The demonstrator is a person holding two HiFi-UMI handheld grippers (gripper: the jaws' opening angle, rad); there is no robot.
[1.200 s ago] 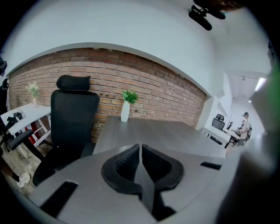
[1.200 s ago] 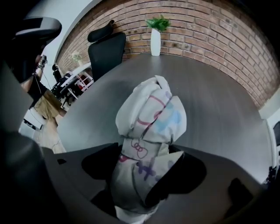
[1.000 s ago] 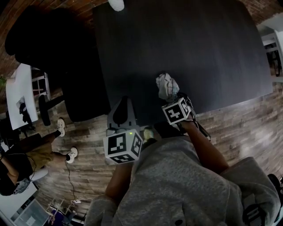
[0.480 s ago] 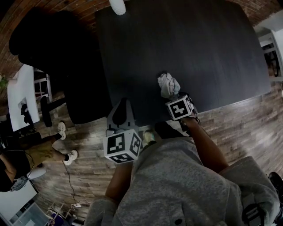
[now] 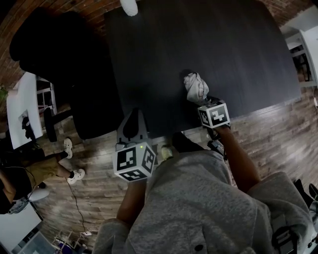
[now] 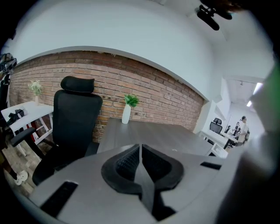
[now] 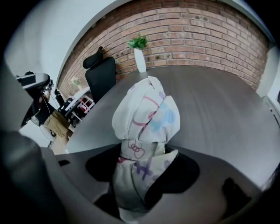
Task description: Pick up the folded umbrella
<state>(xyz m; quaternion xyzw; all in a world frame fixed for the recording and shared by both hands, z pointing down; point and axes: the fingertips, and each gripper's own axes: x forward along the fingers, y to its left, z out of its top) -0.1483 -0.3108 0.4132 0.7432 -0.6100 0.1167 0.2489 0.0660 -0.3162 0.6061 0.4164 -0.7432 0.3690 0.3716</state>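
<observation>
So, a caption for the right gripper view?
The right gripper, fingers just closed, holds the umbrella over the table.

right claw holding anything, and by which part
The right claw, its jaws having just been closing, grips the folded umbrella by its strapped lower end.

In the head view, the marker cube [image 5: 214,114] of the right gripper [image 5: 207,103] covers its jaws and the lower end of the folded umbrella [image 5: 195,87], so I cannot tell whether the umbrella touches the desk [image 5: 238,44].

In the right gripper view, the jaws have just been closing with the umbrella between them. Its cloth hides the pads from me, and its lower end runs off the bottom edge.

The vase [image 5: 129,5] at the desk's far edge is cut by the picture's top.

A pale blurred mass [image 6: 267,131] fills the right side of the left gripper view. The distant figures [image 6: 242,126] beside it are too small to make out.
</observation>
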